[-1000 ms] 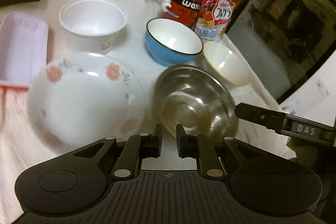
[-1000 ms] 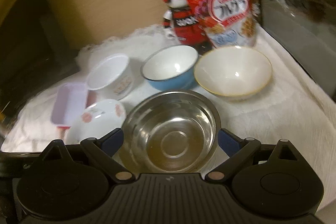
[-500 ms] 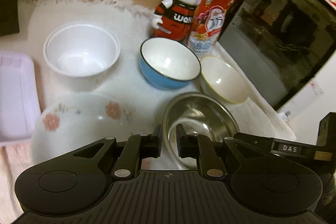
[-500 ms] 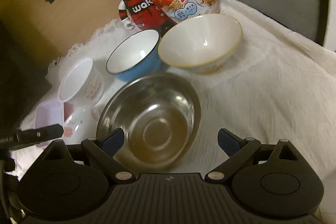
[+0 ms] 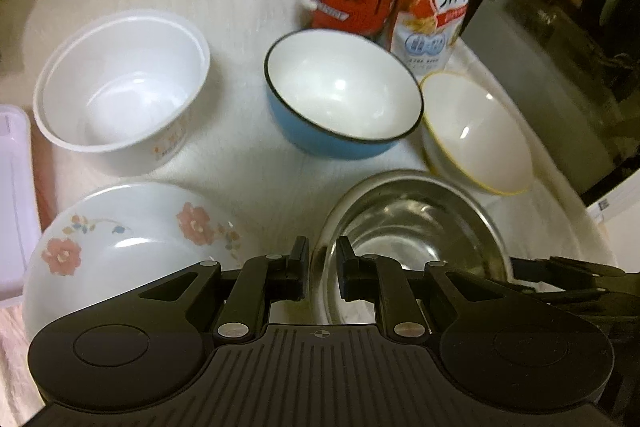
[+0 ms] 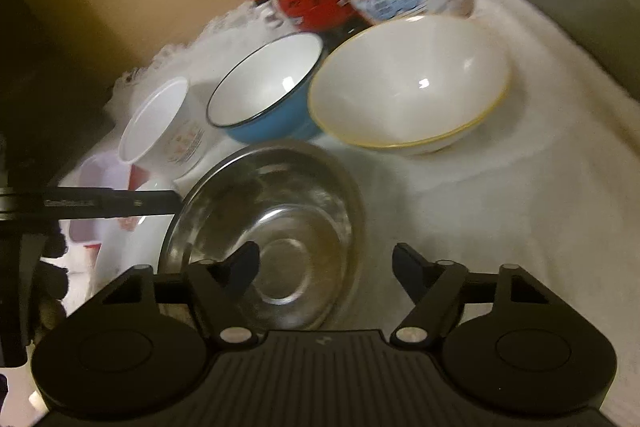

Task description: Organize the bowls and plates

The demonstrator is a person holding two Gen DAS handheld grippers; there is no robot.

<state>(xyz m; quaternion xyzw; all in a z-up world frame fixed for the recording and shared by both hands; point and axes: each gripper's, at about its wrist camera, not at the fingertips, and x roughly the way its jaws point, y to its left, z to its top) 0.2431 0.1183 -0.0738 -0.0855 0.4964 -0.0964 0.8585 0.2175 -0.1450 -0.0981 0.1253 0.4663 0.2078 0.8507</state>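
Steel bowl nearer | right tongs closing over rim | left tongs narrow

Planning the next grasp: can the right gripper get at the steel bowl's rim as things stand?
Probably yes. The right gripper is closing with the near right rim of the steel bowl between its fingers, nothing blocking. The left gripper flanks the far rim.

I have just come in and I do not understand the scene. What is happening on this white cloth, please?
A person holds a gripper in each hand over dishes on a white cloth. Both are at the steel bowl. The left gripper is almost shut, with the bowl's rim in the narrow gap. The right gripper is closing around the bowl's near rim, not yet pressing. The blue bowl, cream bowl, white cup and flowered plate stand untouched.
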